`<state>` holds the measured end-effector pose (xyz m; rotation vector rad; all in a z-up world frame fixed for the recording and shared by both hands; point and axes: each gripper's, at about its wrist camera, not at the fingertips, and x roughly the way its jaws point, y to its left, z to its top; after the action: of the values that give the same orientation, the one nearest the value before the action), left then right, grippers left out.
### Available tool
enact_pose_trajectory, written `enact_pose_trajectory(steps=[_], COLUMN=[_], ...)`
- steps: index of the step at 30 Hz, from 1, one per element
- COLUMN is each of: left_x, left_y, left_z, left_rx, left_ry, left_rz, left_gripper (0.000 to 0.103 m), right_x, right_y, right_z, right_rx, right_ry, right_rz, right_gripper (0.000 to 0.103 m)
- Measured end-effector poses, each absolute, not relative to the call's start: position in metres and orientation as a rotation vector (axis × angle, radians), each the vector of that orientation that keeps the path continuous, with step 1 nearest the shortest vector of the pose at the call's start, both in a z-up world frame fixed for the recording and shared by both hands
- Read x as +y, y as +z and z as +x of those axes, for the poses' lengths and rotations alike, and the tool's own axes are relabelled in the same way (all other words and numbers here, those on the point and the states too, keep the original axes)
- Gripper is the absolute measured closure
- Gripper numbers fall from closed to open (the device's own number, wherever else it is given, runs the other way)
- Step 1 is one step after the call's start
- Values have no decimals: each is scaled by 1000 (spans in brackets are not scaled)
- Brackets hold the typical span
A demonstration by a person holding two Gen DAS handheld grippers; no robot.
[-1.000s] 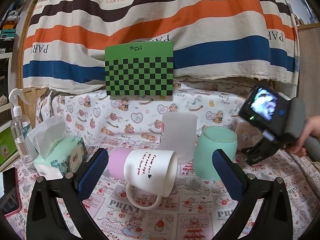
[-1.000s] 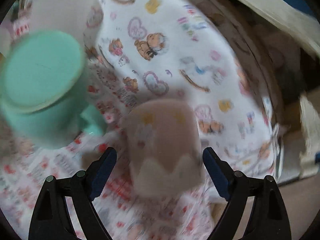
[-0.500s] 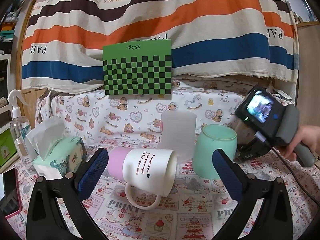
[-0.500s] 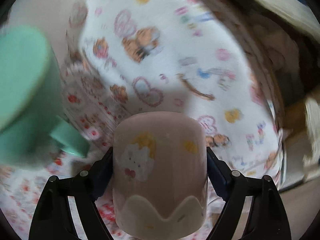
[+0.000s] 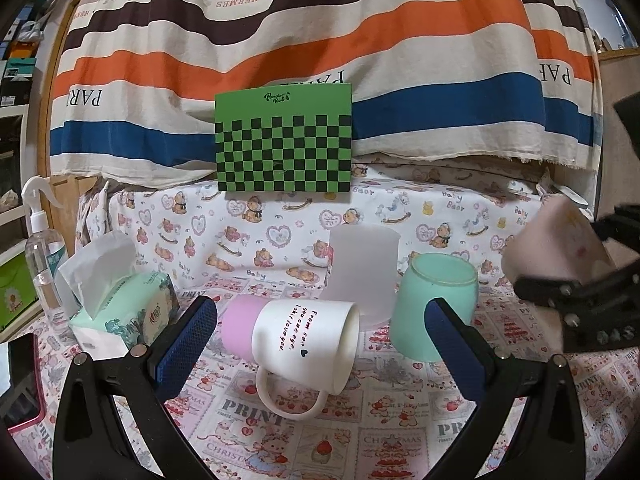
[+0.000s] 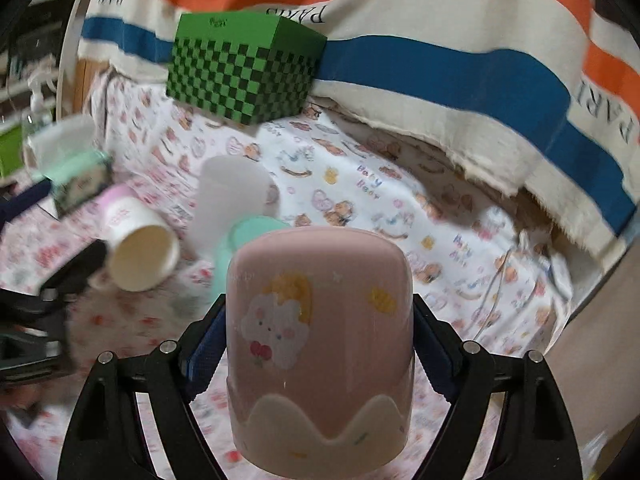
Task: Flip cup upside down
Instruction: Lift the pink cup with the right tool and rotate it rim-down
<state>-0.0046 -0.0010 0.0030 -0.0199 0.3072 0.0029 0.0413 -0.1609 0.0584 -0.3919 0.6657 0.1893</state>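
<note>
My right gripper (image 6: 318,344) is shut on a pink cup (image 6: 320,336) with a cloud picture, its closed base pointing away from the camera. In the left wrist view the pink cup (image 5: 556,244) hangs tilted in the air at the far right, held by the right gripper (image 5: 576,280). My left gripper (image 5: 320,336) is open and empty, its fingers either side of a white and pink mug (image 5: 296,340) that lies on its side. A mint green cup (image 5: 432,304) and a frosted cup (image 5: 362,272) stand upside down behind.
A tissue box (image 5: 124,312), a spray bottle (image 5: 40,248) and a phone (image 5: 20,384) are at the left. A green checkered box (image 5: 284,140) stands at the back against the striped cloth. The patterned tablecloth (image 5: 360,432) covers the table.
My right gripper closed on the pink cup, lifted it off the table and tilted up, so the view now faces the back wall. The left gripper stayed still.
</note>
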Motion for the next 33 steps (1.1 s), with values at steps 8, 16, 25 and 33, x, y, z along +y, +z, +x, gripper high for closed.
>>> enact_pose_trajectory(steps=[8,16,25,33], left_x=[-1,-3,2,0], left_y=[3,3,1,1], left_z=[-3,-2,2,0], left_rx=[319,320,341,322], left_ry=[5,-11,-5,-5], left_rz=[-25,-17,-39,-18], left_gripper=[0,0,0,0], right_x=[-173,-191,-224,-255], right_y=[26,18,26,48], right_z=[48,55,45,27], right_rx=[887,923,837,678], right_ry=[158,254,408,422], right_rz=[-358,-107,120,195], right_gripper=[17,17,14,12])
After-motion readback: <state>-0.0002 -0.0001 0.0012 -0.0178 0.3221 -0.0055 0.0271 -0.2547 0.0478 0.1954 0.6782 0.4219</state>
